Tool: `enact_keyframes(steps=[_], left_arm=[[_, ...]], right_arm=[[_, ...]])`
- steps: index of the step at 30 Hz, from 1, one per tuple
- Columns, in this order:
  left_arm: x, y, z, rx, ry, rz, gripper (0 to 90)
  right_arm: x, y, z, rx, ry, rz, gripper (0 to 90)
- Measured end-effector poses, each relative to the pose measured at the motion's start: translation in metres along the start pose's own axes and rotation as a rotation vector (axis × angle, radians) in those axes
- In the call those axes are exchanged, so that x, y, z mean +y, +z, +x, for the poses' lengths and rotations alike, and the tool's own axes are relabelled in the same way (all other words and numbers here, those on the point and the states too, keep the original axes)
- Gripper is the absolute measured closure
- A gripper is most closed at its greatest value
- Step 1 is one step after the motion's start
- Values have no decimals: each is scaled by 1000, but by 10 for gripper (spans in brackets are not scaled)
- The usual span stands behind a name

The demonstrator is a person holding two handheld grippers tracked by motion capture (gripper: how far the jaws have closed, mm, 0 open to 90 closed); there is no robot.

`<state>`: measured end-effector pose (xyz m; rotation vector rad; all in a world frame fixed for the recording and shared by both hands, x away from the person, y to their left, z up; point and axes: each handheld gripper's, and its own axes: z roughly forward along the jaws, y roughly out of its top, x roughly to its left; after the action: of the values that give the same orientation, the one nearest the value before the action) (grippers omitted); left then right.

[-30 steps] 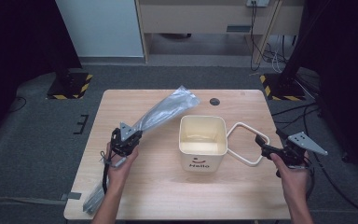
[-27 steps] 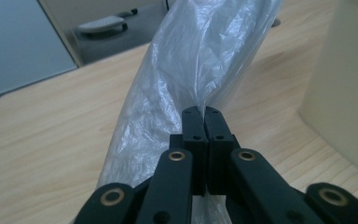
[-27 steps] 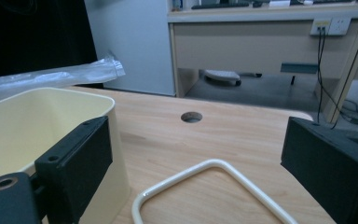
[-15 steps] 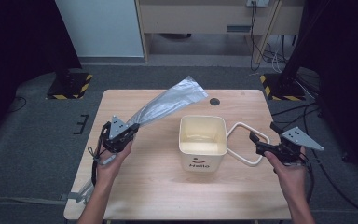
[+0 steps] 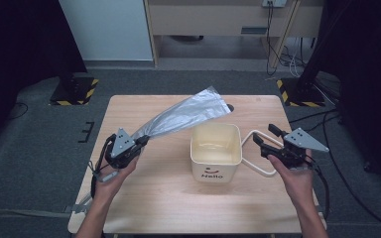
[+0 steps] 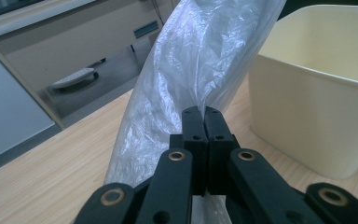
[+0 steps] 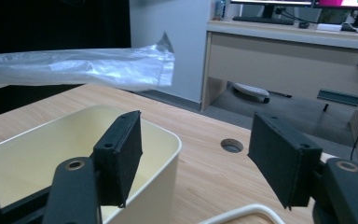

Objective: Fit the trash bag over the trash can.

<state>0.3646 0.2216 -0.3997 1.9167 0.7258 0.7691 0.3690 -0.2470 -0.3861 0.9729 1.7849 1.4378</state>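
Observation:
A long clear plastic bag (image 5: 183, 116) slants up over the wooden table (image 5: 154, 198), from the left hand toward the far middle. My left gripper (image 5: 141, 141) is shut on its lower end; in the left gripper view the bag (image 6: 191, 60) rises from the closed left gripper (image 6: 206, 114). A cream bin (image 5: 216, 158) marked "Hello" stands mid-table, its white wire handle (image 5: 250, 161) lying out to the right. My right gripper (image 5: 264, 134) hovers above that handle, open. Its jaws have just been closing with nothing between them; the right gripper (image 7: 196, 149) looks past the bin (image 7: 51, 154) rim.
A round cable hole (image 7: 231, 145) sits in the tabletop beyond the bin. Past the table's far edge stand a wooden desk (image 5: 218, 20) and a pale panel (image 5: 109, 29). Yellow-black striped stand bases (image 5: 72, 91) and cables (image 5: 322, 119) lie on the dark floor.
The left gripper has risen and drawn left, lifting the bag's far end off the table. The right gripper has moved up toward the bin, and its jaws have narrowed.

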Motion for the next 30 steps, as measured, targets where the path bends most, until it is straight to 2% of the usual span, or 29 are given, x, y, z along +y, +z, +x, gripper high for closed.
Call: enact_keyframes(steps=[4,12,22,26,30], left_arm=[[0,-4,-3,-29,21,-20,895],[0,-4,-12,-85,88,2,895],[-2,-8,-13,-116,116,5,893],[-2,-5,-15,-129,129,27,893],[1,-4,-16,-139,139,33,892]], right_arm=[[4,9,7,22,-16,16,401],[7,21,15,55,-42,39,488],[12,34,20,77,-81,82,577],[11,41,27,99,-96,99,571],[11,48,37,128,-131,117,539]])
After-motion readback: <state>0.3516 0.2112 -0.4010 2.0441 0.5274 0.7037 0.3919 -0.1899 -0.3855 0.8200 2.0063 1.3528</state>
